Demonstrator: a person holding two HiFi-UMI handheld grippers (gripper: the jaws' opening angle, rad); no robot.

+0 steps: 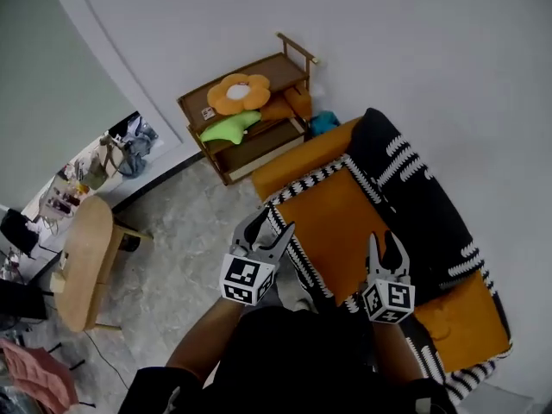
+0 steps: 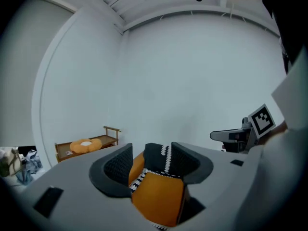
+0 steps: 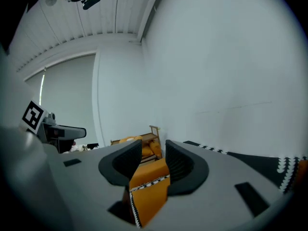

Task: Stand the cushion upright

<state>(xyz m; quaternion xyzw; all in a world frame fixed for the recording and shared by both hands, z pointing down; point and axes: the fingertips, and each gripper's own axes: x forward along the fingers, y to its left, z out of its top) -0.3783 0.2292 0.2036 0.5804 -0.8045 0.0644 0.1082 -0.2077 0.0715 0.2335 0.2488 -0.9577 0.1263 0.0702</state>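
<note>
Cushion judged soft, light, floppy; near trimmed edge is clamped by left gripper and right gripper.

No words, numbers or brand names are showing clearly enough to read. Only square black-and-white coded markers are facing the head camera, one sitting on the left cube of the left gripper, one on the right cube of the right gripper. A small card is lying on the shelf, too small to read.
</note>
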